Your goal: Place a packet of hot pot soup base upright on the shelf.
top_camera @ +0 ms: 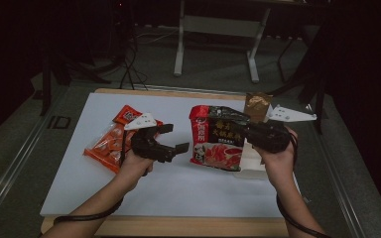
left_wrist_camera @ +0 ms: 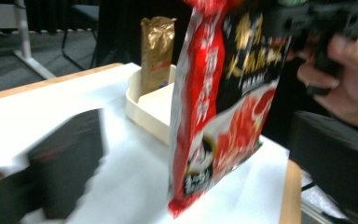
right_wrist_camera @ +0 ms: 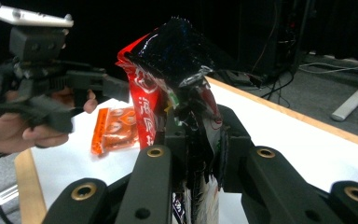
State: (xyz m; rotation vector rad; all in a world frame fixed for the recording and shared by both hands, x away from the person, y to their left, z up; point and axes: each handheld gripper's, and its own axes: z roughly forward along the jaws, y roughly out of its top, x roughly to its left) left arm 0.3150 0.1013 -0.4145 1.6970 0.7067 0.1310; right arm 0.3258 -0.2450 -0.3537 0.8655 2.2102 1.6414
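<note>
A red and black hotpot-base bag (top_camera: 217,140) hangs upright over the white table (top_camera: 168,191). My right gripper (top_camera: 247,131) is shut on the bag's right edge. In the right gripper view the jaws (right_wrist_camera: 198,140) pinch the crumpled edge of the bag (right_wrist_camera: 168,60). My left gripper (top_camera: 173,138) is open just left of the bag, apart from it. The left gripper view shows the bag (left_wrist_camera: 223,107) ahead between its blurred jaws, with the right gripper (left_wrist_camera: 321,18) holding it from above.
An orange snack pack (top_camera: 108,145) lies at the left of the table, under the left hand. A white tray (top_camera: 254,164) sits behind the bag, with a gold pouch (top_camera: 257,105) standing at its far end. The wooden table edge (top_camera: 188,225) runs along the front.
</note>
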